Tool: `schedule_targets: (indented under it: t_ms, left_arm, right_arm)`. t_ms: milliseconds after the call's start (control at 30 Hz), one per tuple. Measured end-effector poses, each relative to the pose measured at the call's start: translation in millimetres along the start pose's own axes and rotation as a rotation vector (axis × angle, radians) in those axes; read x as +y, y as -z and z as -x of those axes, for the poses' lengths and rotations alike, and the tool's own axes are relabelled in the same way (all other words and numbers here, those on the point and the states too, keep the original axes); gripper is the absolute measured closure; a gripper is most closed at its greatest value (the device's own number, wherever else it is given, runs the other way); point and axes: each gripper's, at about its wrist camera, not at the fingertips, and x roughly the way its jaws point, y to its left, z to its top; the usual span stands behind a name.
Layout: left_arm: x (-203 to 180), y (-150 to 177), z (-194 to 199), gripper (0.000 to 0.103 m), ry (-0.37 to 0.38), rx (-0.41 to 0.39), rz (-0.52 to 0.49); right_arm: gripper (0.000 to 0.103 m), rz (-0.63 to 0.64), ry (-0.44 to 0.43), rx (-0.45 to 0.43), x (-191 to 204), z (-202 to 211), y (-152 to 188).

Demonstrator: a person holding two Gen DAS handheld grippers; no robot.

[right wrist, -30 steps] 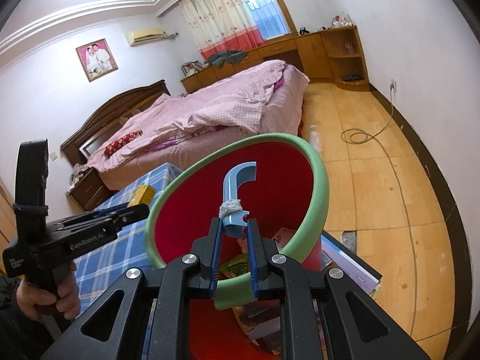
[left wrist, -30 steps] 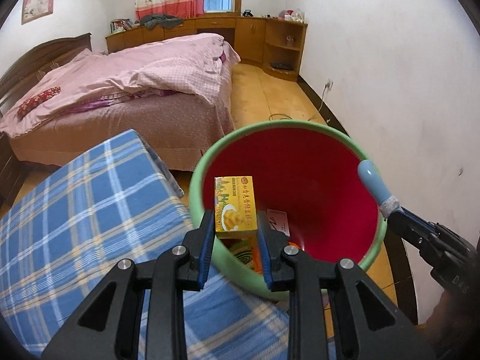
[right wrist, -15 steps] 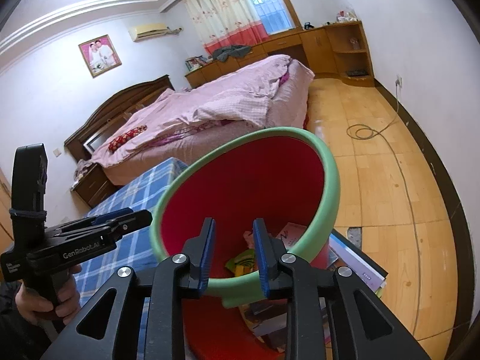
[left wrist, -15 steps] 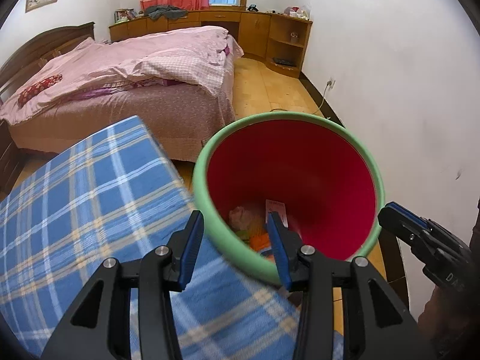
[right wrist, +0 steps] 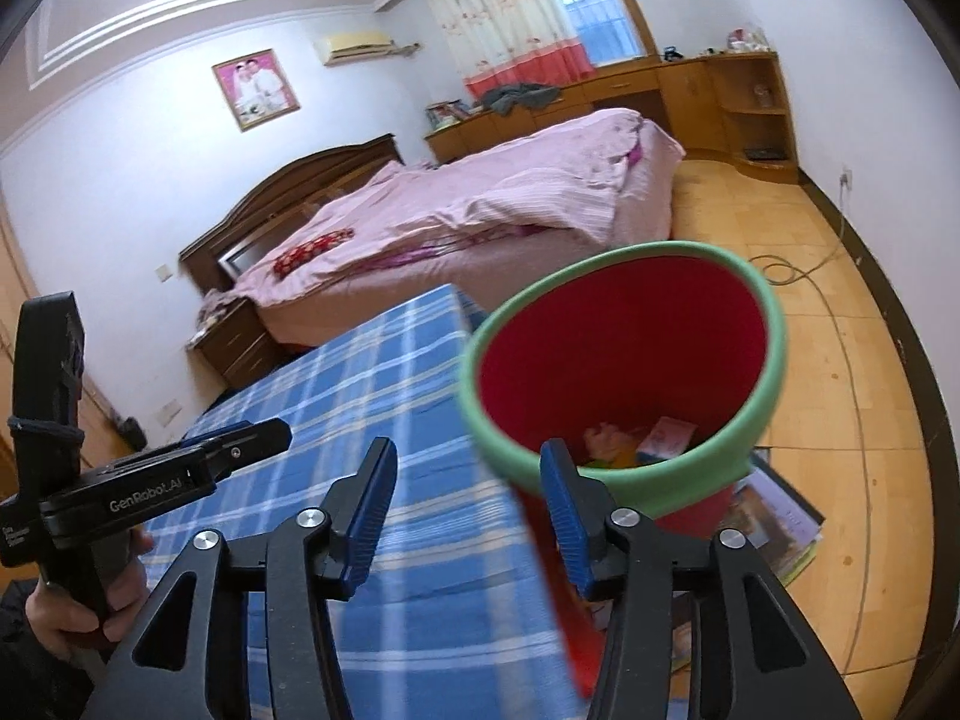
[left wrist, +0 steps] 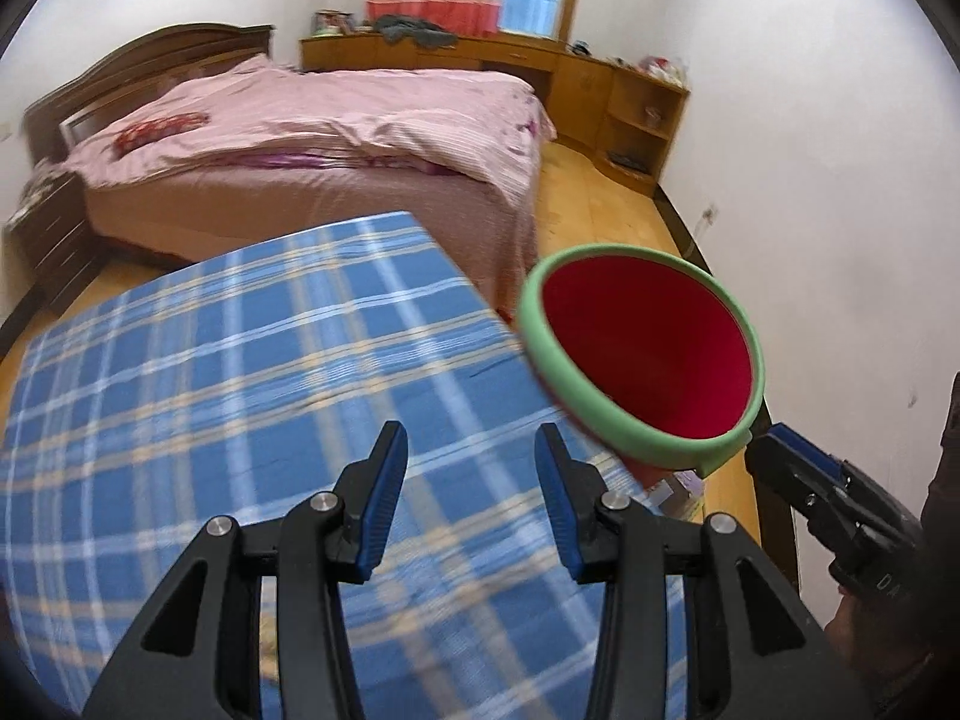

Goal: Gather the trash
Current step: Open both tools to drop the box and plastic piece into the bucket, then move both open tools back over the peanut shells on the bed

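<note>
A blue plaid cloth point(left wrist: 252, 396) is spreading across the near surface, its checks blurring toward the edges. Behind it a bed point(right wrist: 480, 210) is lying under a rumpled pink quilt, with a dark wooden headboard point(right wrist: 288, 180) rising at its far end. A framed portrait point(right wrist: 255, 89) is hanging on the wall beside an air conditioner point(right wrist: 354, 47). Floral curtains point(right wrist: 510, 18) are hanging at the window above a long wooden cabinet point(left wrist: 606, 90). A cable point(right wrist: 798, 267) is trailing across the wooden floor, and some books point(right wrist: 774, 522) are lying flat down there.
</note>
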Motion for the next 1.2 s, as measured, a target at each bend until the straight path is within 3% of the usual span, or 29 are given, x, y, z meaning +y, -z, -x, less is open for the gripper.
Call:
schedule_targets:
  t_ms: [67, 433, 600, 767, 933, 1200]
  left_arm:
    - [14, 9, 12, 0.058, -0.023, -0.014, 0.034]
    - [88, 62, 60, 0.055, -0.118, -0.032, 0.186]
    - [113, 92, 87, 0.055, -0.294, -0.082, 0.250]
    - [127, 116, 112, 0.054, -0.363, -0.137, 0.269]
    - [136, 129, 128, 0.051, -0.372, -0.150, 0.295]
    - [142, 137, 134, 0.051, -0.364, -0.187, 0.325]
  right_arm:
    - [0.043, 0.003, -0.016, 0.004, 16, 0, 6]
    - [0.035, 0.068, -0.097, 0.070, 91, -2, 43]
    - [0.033, 0.106, -0.094, 0.046, 120, 6, 64]
    - [0.030, 0.166, -0.095, 0.043, 144, 9, 83]
    - [0.024, 0.211, -0.078, 0.003, 156, 17, 95]
    - [0.023, 0.227, -0.046, -0.047, 159, 26, 100]
